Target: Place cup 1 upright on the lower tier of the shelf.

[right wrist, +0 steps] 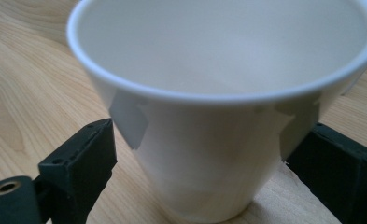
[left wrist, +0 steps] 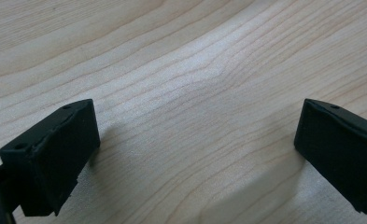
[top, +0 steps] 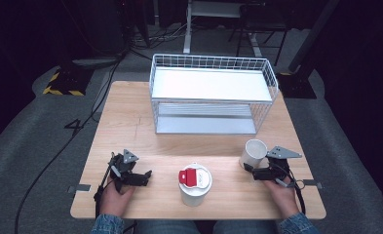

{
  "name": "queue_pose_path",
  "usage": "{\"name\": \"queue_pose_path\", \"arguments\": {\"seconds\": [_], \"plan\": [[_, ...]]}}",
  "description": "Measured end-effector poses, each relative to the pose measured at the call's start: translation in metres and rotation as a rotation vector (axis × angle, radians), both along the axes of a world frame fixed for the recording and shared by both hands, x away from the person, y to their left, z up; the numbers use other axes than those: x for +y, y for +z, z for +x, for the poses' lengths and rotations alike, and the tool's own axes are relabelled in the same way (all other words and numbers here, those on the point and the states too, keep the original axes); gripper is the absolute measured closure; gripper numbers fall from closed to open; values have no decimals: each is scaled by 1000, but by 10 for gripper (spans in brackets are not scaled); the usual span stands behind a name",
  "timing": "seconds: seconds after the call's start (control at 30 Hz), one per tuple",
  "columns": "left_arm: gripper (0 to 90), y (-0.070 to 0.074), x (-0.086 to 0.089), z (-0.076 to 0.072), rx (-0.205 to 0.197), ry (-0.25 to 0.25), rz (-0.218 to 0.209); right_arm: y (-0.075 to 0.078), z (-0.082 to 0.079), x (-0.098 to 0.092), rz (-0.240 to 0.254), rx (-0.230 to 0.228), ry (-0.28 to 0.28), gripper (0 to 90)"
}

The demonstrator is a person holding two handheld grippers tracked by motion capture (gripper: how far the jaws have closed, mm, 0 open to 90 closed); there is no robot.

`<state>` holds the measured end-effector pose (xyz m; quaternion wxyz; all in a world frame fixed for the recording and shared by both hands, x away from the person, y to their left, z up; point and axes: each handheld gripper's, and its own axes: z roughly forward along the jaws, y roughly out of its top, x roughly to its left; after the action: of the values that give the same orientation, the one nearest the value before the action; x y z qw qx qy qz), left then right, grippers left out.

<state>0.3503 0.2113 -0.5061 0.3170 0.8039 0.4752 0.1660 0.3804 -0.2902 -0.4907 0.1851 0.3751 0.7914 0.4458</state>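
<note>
Pale wood surface (top: pixel 130 122), dark room. Right claw (right wrist: pixel 204 158) straddles white cup (right wrist: pixel 218 116), pads not yet pressing; left claw (left wrist: pixel 195 154) released, wide.

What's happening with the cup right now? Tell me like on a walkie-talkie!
Right gripper open, jaws either side of white cup, not pressing. Left gripper open above bare table. Cup upright, empty. Nothing in the way.

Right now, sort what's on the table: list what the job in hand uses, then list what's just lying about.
In use:
- right gripper, jaws around the cup, not clearly pressing it
- cup, open, upright, at the table's right

Lying about:
- left gripper, open over bare table
- lidded cup with red tab, front centre
- wire rack, at the back
</note>
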Motion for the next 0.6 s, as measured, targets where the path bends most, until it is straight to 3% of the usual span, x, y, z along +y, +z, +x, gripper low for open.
{"name": "queue_pose_path", "arguments": {"seconds": [0.23,0.3,0.6], "plan": [[7,0,0,0,0,0,-1,-7,3,2,-2,1,6,169],[7,0,0,0,0,0,-1,-7,2,2,-10,-6,3,226],[7,0,0,0,0,0,-1,-6,1,2,-17,-15,3,238]]}}
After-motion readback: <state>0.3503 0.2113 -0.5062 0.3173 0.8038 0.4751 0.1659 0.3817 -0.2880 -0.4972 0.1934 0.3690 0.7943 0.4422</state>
